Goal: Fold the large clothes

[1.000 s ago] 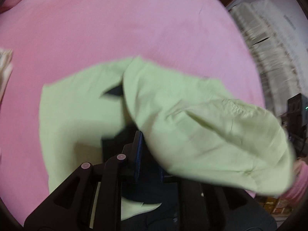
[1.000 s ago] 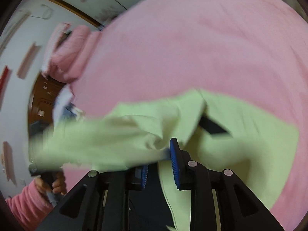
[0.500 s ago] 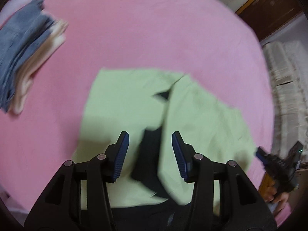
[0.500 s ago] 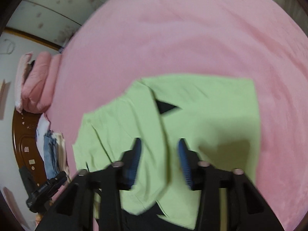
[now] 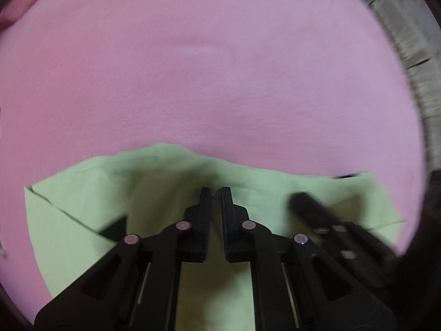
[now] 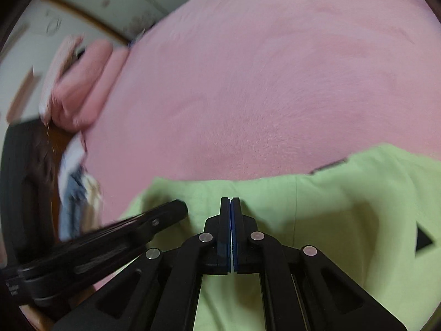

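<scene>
Left gripper (image 5: 215, 193): jaws nearly together, having just been closing; a thin gap shows between the pads and no cloth is seen gripped in it. It sits low centre of the left wrist view, tips over the light green garment (image 5: 154, 193).

Right gripper (image 6: 230, 201): jaws fully together, blue pads touching, also just closed; whether any fabric is pinched at the tips I cannot tell. It sits low centre of the right wrist view, over the same garment.

The garment lies spread across the lower part of both views on the pink bed cover (image 5: 209, 69), its far edge wavy and slightly raised. A small black triangular patch (image 5: 115, 227) shows at lower left of the left wrist view, next to a fold line.

Each gripper appears, blurred, in the other's view: lower right in the left view, lower left in the right.

At left of the right wrist view: pink pillows (image 6: 82, 82) in the upper left, stacked clothes (image 6: 74, 190) below.
</scene>
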A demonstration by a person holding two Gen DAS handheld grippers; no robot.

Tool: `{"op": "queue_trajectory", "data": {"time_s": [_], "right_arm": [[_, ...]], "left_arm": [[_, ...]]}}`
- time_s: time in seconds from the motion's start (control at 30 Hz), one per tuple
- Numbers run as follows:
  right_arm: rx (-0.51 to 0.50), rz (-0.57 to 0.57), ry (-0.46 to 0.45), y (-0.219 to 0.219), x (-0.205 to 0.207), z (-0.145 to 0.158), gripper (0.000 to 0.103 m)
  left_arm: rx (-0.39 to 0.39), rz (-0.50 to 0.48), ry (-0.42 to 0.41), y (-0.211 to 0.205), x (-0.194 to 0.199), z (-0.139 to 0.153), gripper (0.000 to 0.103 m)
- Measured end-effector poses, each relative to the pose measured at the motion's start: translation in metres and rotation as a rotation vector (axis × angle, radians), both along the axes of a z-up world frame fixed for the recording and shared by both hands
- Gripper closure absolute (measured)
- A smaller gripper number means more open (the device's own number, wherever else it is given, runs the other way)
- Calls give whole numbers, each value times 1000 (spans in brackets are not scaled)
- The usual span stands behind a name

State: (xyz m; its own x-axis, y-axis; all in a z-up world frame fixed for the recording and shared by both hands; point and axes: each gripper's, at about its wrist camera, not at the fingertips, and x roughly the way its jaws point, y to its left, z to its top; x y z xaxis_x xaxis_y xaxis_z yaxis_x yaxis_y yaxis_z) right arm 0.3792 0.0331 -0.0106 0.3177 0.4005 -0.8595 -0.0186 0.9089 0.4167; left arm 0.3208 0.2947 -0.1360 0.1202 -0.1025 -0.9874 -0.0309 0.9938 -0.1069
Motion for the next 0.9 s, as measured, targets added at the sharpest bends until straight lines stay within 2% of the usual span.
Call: {"op": "queue_trajectory", "data": {"time_s": [0.07, 0.13, 0.2, 0.27, 0.33, 0.37, 0.43, 0.47, 0.5, 0.57, 0.6, 0.63, 0.7, 0.77, 0.87, 0.9], "right_arm": [[52, 28, 28, -21, 8, -17, 103], [113, 25, -16, -48, 10, -24, 103], [15, -82, -67, -89, 6, -18, 103], [91, -130, -59, -125, 2, -22, 103], [-123, -227, -56, -147, -5, -20, 103], [-194, -292, -61, -161, -10, -17, 103], [-220, -433, -38, -190, -20, -12, 103], [-226, -469, -34, -197, -23, -8, 103], [-262, -482, -45, -198, -27, 1, 103], [-284, -455, -103, -189, -33, 19, 103], [-250, -425, -149, -178, -37, 30, 103], [-221, -404, -176, -170, -40, 40, 103], [-122, -320, -225, -137, -46, 52, 103], [-64, -242, -227, -86, -46, 43, 103], [-40, -118, -187, -21, -53, 19, 103], [-38, -74, -155, 0, -55, 7, 103]], "left_arm": [[19, -8, -30, 1, 3, -3, 102], [7, 44, -59, 12, 2, 0, 102], [-55, 89, -71, 24, -1, -2, 102], [-103, 93, -83, 31, -5, -5, 102], [-100, 102, -103, 36, -8, -2, 102], [-88, 115, -112, 41, -11, -1, 102], [-62, 177, -105, 54, -16, 0, 102], [-55, 201, -92, 60, -18, 1, 102], [-81, 225, -85, 66, -22, 6, 102], [-151, 253, -116, 73, -31, 18, 102], [-169, 251, -145, 74, -37, 25, 102], [-149, 237, -171, 74, -44, 32, 102], [-96, 211, -173, 71, -52, 33, 102], [-70, 217, -146, 69, -63, 26, 102], [-151, 289, -91, 72, -85, 11, 102], [-144, 297, -66, 68, -91, 5, 102]]}}
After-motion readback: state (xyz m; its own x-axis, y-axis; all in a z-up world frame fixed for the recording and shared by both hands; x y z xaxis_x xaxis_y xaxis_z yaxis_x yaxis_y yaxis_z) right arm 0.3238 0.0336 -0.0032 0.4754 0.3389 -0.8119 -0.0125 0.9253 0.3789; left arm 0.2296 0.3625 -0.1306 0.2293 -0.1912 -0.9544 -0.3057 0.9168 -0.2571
